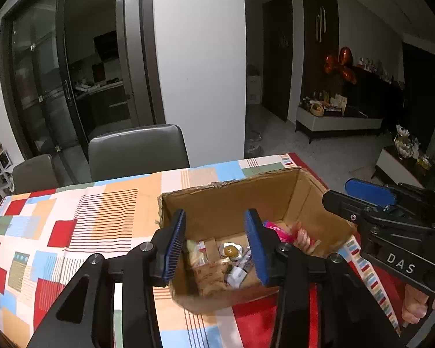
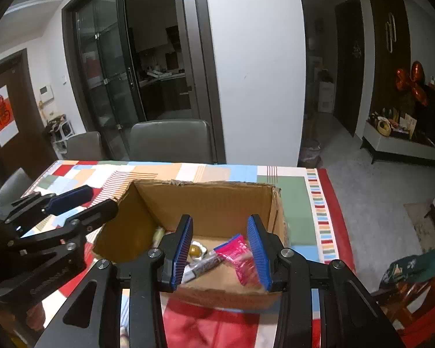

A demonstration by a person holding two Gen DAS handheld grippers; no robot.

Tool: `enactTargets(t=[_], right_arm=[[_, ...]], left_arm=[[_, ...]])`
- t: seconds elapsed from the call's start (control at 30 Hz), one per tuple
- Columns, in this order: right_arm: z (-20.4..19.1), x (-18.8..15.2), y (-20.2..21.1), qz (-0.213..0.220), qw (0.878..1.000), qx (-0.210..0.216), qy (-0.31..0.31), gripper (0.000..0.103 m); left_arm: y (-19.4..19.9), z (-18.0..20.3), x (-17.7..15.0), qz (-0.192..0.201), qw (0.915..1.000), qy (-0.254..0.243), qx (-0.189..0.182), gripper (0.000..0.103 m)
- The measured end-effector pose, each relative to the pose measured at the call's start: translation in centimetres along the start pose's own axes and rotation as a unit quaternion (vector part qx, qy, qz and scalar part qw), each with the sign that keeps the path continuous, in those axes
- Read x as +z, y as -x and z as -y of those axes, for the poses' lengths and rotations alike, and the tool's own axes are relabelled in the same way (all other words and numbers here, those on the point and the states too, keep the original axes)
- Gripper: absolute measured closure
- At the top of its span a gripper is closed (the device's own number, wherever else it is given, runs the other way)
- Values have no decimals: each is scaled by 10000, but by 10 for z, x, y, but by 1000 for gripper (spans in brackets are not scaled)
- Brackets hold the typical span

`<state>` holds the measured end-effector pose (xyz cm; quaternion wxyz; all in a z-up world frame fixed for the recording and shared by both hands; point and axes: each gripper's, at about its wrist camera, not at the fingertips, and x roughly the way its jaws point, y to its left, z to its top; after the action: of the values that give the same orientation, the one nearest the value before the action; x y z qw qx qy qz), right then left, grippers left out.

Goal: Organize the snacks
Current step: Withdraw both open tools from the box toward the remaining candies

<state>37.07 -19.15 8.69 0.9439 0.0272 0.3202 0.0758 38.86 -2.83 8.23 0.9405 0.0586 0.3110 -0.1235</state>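
An open cardboard box [image 1: 226, 203] stands on the patterned tablecloth; it also shows in the right wrist view [image 2: 206, 200]. Inside lie several snacks: a pink packet [image 2: 242, 256], a dark wrapped bar [image 2: 203, 266], a round yellow sweet [image 1: 230, 250] and tan packets [image 1: 208, 272]. My left gripper [image 1: 216, 249] is open and empty above the box's near side. My right gripper [image 2: 221, 252] is open and empty over the box, the pink packet lying below between its fingers. Each gripper shows at the edge of the other's view.
The table [image 1: 72, 232] has a colourful checked cloth. Two grey chairs [image 1: 136, 150] stand at its far side. A white wall pillar and dark glass doors lie behind. A low sideboard [image 1: 336, 121] stands far right.
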Motion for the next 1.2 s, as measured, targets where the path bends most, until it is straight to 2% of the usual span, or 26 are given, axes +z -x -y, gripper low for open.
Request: enactTargets(t=[0.4,0.63,0.9,1.2], right_arm=[[-19,-38,47,165,9993,310,122,63],[-33,-67,64,131,9985,481,242,63],[-43,-105,65,-126,9981,544,269,63],[-51,-149,44,-678,9956,599,237,63]], left_arm=[[75,-8,-37,417,9991,66,1,61],[103,-7,-74,446,9989,89,107,60],[107,-17,-114,107,9994,285,157,60],[89,-21,-163,-502,9974,497,170,60]])
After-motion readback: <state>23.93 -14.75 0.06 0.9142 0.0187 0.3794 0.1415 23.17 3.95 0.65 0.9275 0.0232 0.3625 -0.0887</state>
